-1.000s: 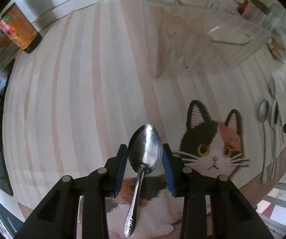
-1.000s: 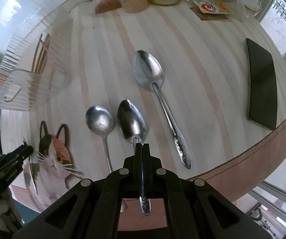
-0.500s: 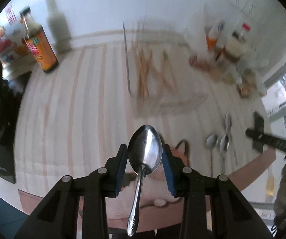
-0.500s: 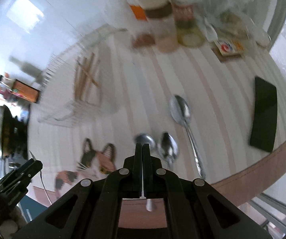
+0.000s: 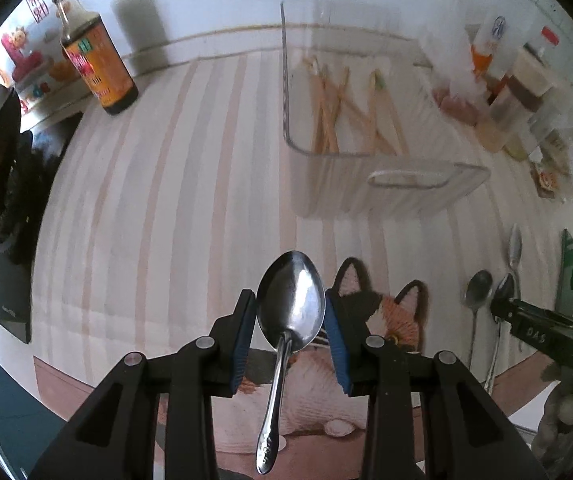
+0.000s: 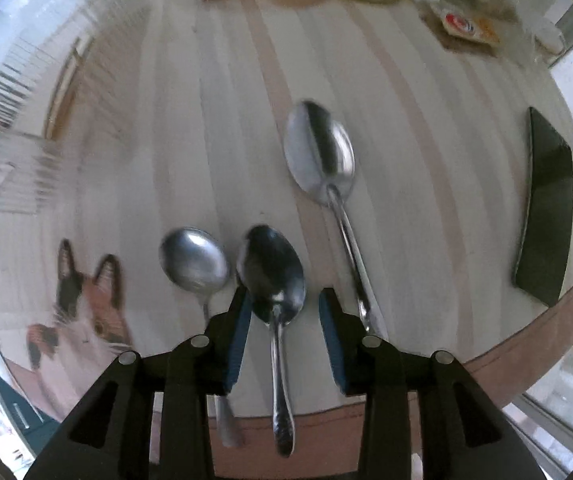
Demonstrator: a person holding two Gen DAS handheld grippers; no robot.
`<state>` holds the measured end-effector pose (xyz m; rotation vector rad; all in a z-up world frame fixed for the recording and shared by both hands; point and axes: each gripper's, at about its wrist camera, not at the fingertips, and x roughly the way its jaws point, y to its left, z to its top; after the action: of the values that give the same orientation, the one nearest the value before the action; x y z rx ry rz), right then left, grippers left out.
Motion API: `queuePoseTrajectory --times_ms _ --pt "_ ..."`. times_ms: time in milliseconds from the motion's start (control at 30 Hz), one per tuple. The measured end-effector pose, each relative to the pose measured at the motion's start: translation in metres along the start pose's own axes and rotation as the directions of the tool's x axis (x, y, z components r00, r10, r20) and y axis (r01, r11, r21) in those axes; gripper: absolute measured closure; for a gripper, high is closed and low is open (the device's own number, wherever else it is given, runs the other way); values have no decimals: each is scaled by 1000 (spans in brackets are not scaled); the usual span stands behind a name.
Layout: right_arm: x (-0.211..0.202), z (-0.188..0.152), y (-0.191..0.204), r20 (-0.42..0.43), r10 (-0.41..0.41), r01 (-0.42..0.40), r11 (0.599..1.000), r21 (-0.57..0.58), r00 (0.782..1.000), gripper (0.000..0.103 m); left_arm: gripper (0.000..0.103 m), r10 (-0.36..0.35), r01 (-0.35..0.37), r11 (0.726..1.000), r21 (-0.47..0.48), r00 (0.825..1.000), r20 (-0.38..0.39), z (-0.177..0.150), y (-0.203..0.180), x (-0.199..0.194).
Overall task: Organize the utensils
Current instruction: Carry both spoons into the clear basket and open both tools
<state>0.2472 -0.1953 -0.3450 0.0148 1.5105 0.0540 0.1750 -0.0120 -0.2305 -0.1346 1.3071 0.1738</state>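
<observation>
Holding a spoon point(image 5: 289, 312) by its bowl, the left gripper point(image 5: 290, 324) has its jaws narrowed onto the bowl's two edges, with the handle hanging back and down between the fingers, well above the striped tablecloth point(image 5: 166, 200). That grip looks weak: the pads meet only the thin curved rim, so a tilt or a jolt could let the spoon pivot or slip out before it reaches the clear bin point(image 5: 350, 136), which sits toward the far edge of the table with chopsticks point(image 5: 334, 116) already inside.

The right gripper point(image 6: 284, 312) has its jaws wide, straddling a second spoon point(image 6: 274, 276) that lies on the cloth near the table's near edge. A smaller spoon point(image 6: 194, 264) lies just beside it on the left, and the left pad appears close to that one's neck; closing here could nudge or pinch both. A large spoon point(image 6: 320, 152) lies to the right, its handle running close by the right finger, so a sideways drift could knock it toward the edge. A dark phone point(image 6: 546, 212) lies well apart near the right edge
</observation>
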Motion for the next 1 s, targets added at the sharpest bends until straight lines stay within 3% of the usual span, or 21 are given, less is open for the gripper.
queuePoseTrajectory --times_ms 67,267,533,700,900,1000 --pt "-1 0 5 42 -24 25 1000 -11 999 84 72 4 -4 1000 -4 1000 -7 -2 0 4" --pt "-19 2 0 93 13 -14 1000 12 996 102 72 11 -11 1000 -2 1000 0 -4 3 -2" --pt "-52 -6 -24 148 122 -135 987 83 981 103 72 0 1 999 -32 999 32 -12 20 -31" --pt "-94 -15 -20 217 212 -236 968 89 953 103 72 -47 52 997 -64 995 83 0 27 -68" --pt "-157 34 25 308 343 -360 933 -2 887 103 72 -159 181 978 -102 968 197 56 30 -127" --pt "-175 75 59 343 347 -352 935 -49 873 103 72 -216 247 961 -121 950 224 97 29 -138"
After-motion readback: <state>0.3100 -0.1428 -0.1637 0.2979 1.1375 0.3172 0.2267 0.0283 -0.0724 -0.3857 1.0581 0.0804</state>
